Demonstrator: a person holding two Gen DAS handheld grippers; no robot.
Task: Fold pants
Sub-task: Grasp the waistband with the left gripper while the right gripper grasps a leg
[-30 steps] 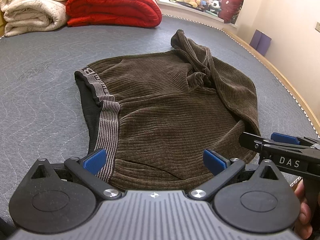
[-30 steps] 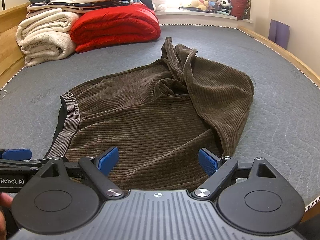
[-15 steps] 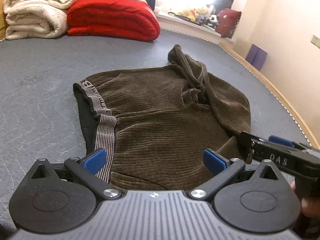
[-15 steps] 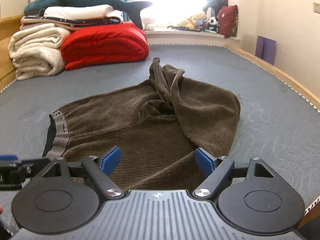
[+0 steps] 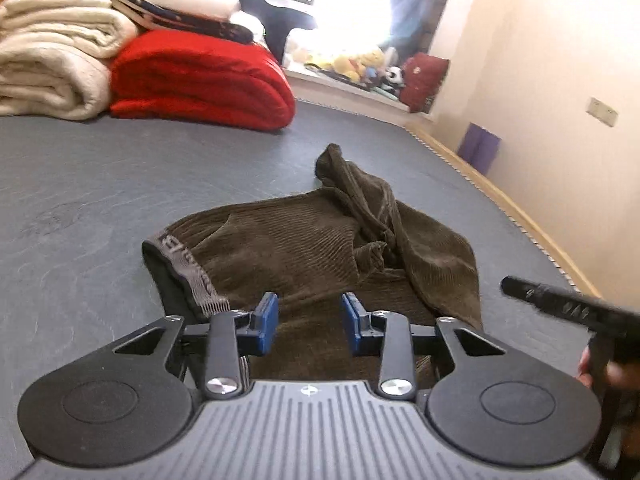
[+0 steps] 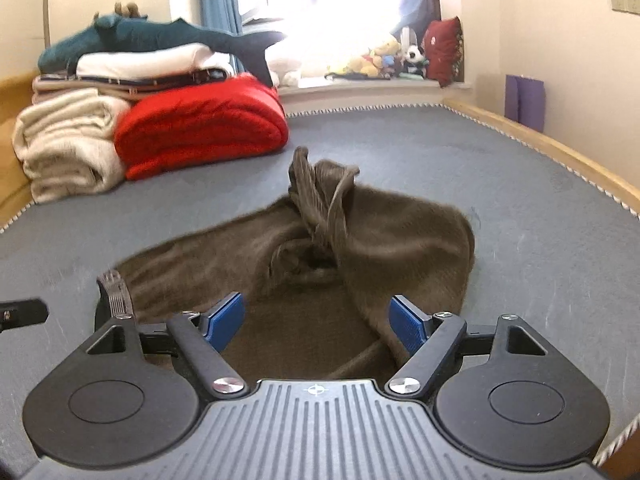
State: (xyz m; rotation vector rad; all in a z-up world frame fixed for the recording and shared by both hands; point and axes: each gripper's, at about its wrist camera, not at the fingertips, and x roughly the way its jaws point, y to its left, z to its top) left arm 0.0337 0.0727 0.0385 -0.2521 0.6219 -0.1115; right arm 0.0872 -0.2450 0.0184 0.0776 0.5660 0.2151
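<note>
A cream blanket [image 6: 68, 148] lies upper left on the grey mattress [image 6: 500, 208], a red one [image 6: 200, 128] beside it. The brown pants [image 6: 380, 240] lie crumpled mid-frame. The left gripper [image 5: 308, 320] is closing on nothing; the right gripper [image 6: 318, 322] gapes, released.

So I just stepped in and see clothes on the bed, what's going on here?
A person is working on folding brown corduroy pants that lie partly folded on a grey mattress, with a handheld gripper in each hand. The left gripper is closing, with no cloth seen between its pads. The right gripper stands wide open over the near edge. Neither visibly holds the pants. Folded blankets sit at the far end.
</note>
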